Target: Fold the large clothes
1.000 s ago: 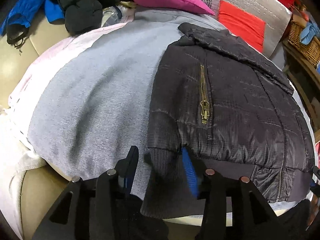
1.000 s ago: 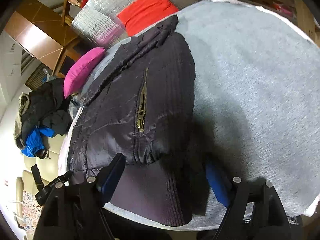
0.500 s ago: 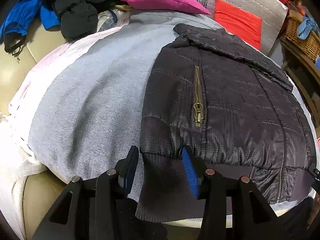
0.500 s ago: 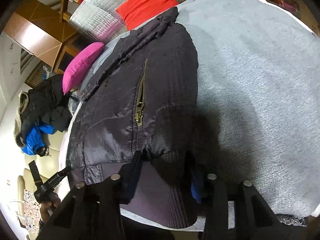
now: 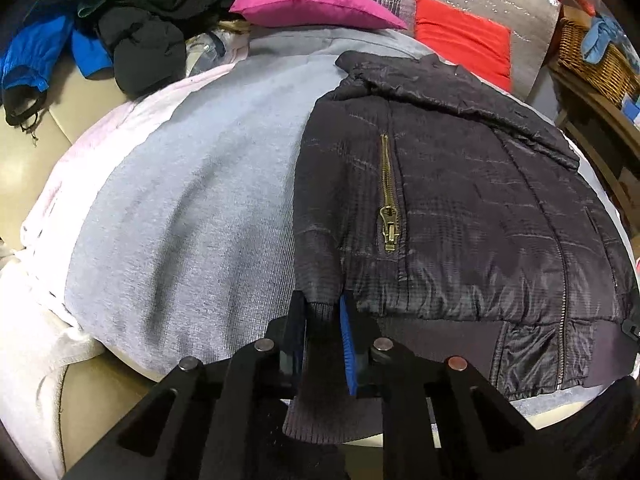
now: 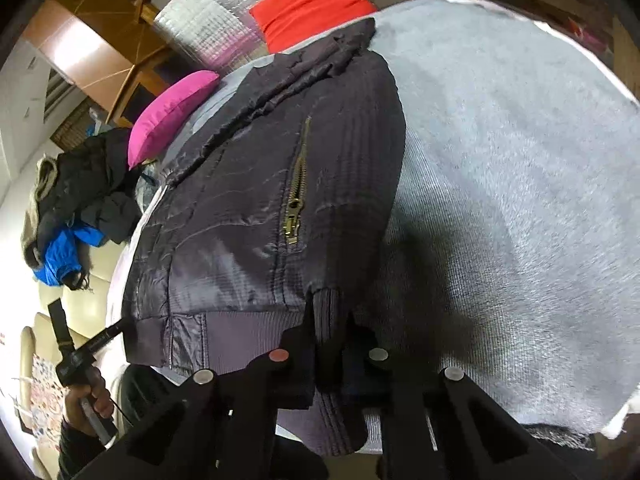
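Observation:
A black quilted jacket (image 5: pixel 460 216) with brass pocket zippers lies flat on a grey blanket (image 5: pixel 192 216), collar away from me. My left gripper (image 5: pixel 322 320) is shut on the ribbed hem at the jacket's near left corner (image 5: pixel 320 312). In the right wrist view the same jacket (image 6: pixel 248 208) lies on the blanket (image 6: pixel 512 168), and my right gripper (image 6: pixel 330 328) is shut on the ribbed hem at its near right corner (image 6: pixel 326 304). The left gripper (image 6: pixel 92 348) shows at the far left there, held in a hand.
A pink pillow (image 5: pixel 316 4) and a red cushion (image 5: pixel 464 40) lie at the far end. A pile of dark and blue clothes (image 5: pixel 100 32) sits far left on the beige sofa (image 5: pixel 24 168). A wicker basket (image 5: pixel 592 60) stands far right.
Both grippers went from open around the jacket's ribbed hem to shut on it, one at each near corner. The jacket has not been lifted.

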